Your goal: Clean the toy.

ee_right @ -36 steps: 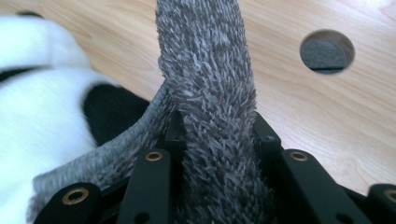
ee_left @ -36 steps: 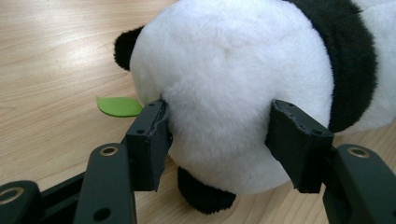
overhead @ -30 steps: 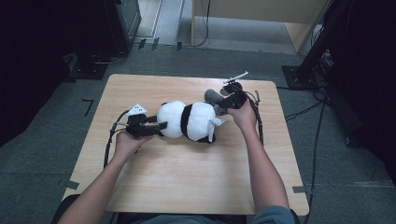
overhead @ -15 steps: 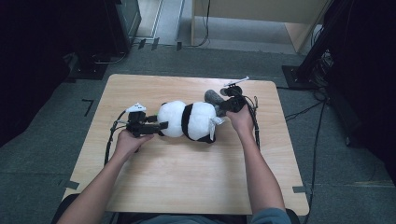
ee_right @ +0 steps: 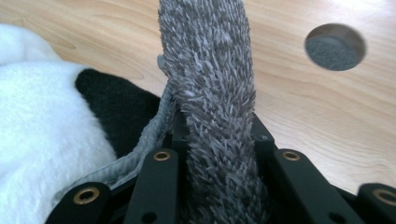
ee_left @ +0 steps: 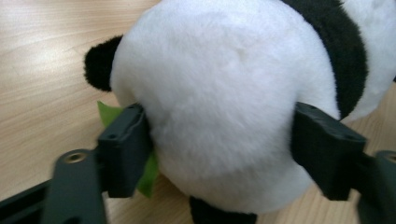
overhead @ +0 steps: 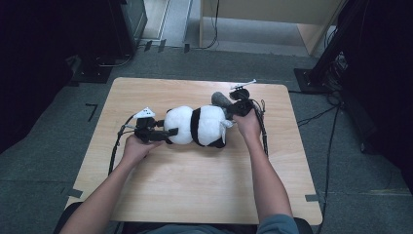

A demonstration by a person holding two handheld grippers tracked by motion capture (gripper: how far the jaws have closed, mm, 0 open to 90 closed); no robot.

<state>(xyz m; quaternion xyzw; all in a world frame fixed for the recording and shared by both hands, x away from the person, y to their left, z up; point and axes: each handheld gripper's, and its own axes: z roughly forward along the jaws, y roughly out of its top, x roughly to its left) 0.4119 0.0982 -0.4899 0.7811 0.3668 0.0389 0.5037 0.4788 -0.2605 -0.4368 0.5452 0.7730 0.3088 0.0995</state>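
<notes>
Little has shifted since the earlier frames: both hands sit where they were, though the left gripper's (overhead: 163, 134) jaws have just been opening and then easing closed a bit, with the panda's (overhead: 195, 126) white head between them. In the left gripper view those jaws stand wide at 9 and 3 o'clock of the head (ee_left: 219, 107), touching its fur; a green leaf (ee_left: 148, 172) shows by the 9 o'clock jaw. The panda lies on its side mid-table (overhead: 195, 195). At its 2 o'clock the right gripper (overhead: 233, 108) is clamped narrow on a grey furry strip (ee_right: 210, 102). A round hole (ee_right: 335, 46) in the table lies at the strip's 2 o'clock
</notes>
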